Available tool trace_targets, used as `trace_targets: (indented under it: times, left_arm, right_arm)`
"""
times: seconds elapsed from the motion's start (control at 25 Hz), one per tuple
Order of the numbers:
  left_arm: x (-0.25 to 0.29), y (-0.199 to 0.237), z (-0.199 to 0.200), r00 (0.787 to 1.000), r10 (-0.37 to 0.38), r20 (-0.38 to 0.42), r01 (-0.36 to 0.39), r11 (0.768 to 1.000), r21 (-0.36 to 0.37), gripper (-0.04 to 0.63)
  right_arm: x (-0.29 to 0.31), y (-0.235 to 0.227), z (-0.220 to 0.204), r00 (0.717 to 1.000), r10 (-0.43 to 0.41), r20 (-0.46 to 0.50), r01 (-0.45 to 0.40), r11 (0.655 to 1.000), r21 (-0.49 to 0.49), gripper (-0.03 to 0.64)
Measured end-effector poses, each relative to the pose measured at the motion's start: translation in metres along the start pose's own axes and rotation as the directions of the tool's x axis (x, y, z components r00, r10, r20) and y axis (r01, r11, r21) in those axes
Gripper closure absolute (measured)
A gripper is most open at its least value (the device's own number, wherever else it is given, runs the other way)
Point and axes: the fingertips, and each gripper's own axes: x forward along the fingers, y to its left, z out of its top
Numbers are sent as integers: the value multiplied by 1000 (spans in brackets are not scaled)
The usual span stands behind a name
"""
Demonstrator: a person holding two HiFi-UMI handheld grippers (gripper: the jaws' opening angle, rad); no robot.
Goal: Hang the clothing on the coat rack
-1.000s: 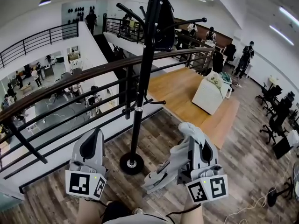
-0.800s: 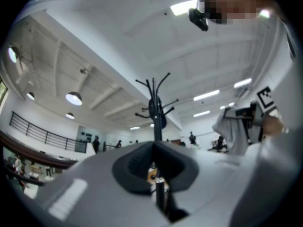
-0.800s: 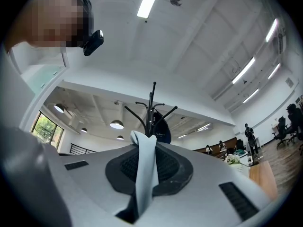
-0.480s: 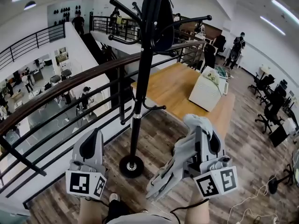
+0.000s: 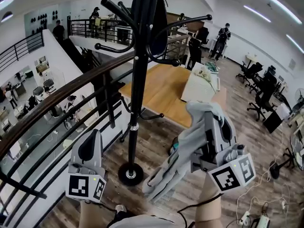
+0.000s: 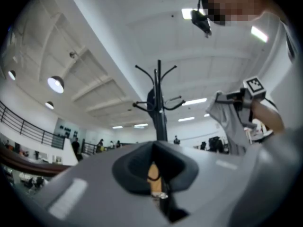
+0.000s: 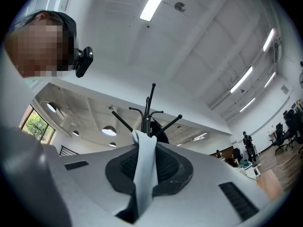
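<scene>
The black coat rack (image 5: 137, 84) stands by the railing on a round base (image 5: 130, 174), with a dark item (image 5: 159, 18) hanging near its top. My right gripper (image 5: 209, 112) is shut on a light grey garment (image 5: 175, 167), held right of the pole and below its hooks; the cloth droops down to the left. A strip of that garment (image 7: 145, 167) runs between the jaws in the right gripper view, the rack (image 7: 149, 112) rising behind. My left gripper (image 5: 91, 137) is lower left of the pole, shut and holding nothing; its view shows the rack (image 6: 159, 110) ahead.
A dark railing (image 5: 57, 103) curves behind the rack, with an open drop to a lower floor beyond it. A white cabinet (image 5: 199, 84) and a raised wooden platform (image 5: 161, 94) lie behind. Office chairs (image 5: 259, 96) and people stand far right. Cables (image 5: 251, 213) trail on the floor.
My right gripper has risen and moved forward with the grey garment, nearer the rack's hooks. The left gripper has hardly moved. The rack looms larger in the head view.
</scene>
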Motion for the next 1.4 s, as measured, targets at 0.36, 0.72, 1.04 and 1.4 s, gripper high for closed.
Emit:
trace_targets:
  times: [0.36, 0.72, 1.04, 1.4]
  left_arm:
    - [34, 17, -5, 997, -75, 22, 76, 997, -27, 586]
    - [47, 43, -12, 995, -93, 26, 94, 995, -45, 586]
    - [54, 58, -16, 994, -106, 28, 107, 993, -53, 586]
    - [63, 62, -17, 991, -128, 37, 130, 990, -62, 586]
  right_arm:
    - [47, 2, 28, 999, 4, 37, -3, 1000, -11, 609]
    - [89, 9, 50, 998, 34, 56, -32, 999, -27, 609]
    - [110, 17, 53, 998, 43, 48, -40, 998, -47, 609]
    - [118, 2, 23, 1000, -1, -25, 1, 1000, -8, 609]
